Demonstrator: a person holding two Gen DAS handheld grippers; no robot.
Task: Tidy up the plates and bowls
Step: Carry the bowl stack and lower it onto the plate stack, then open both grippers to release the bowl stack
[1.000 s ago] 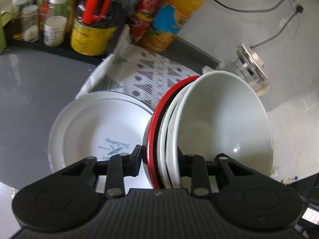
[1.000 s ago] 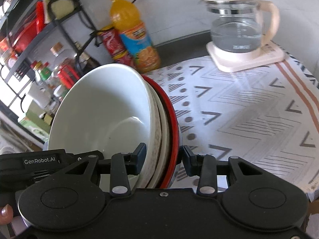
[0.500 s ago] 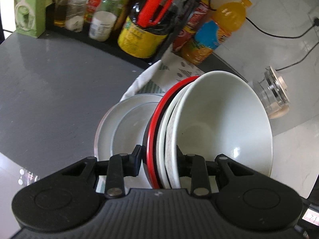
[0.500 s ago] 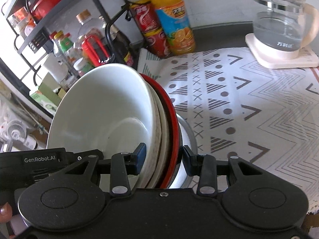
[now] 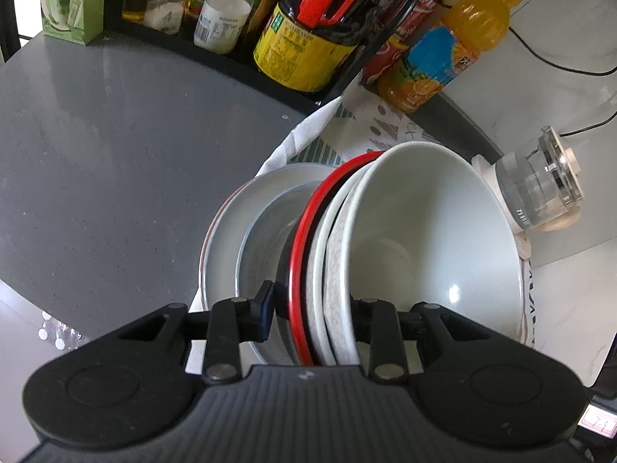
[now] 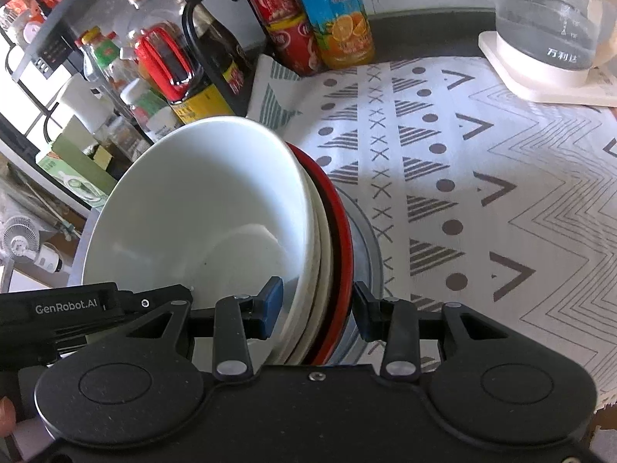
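Grey counter (image 5: 96,146) is running along the left, a rack of bottles and jars (image 5: 304,27) sitting at its back edge with an orange juice bottle (image 5: 443,54) just beside it. Patterned cloth (image 6: 482,193) is covering the counter further right, a glass kettle (image 6: 551,27) standing on its far corner.

Left tongs (image 5: 312,318) are pinching the near rim of the stack of bowls (image 5: 416,254) — one finger on the dark outside of the red-rimmed outermost bowl, the other inside the white top bowl. Stack is tilting in this view, white bowl nested on speckled and white ones. Beneath it a metal bowl (image 5: 266,231) is sitting in a white plate (image 5: 231,223) at the cloth's edge.

Right tongs (image 6: 316,306) are straddling the opposite rim of the same stack — blue pad inside the white bowl, other finger outside the red rim; small gaps are showing, so cannot tell if they are pressing or just loose around it.
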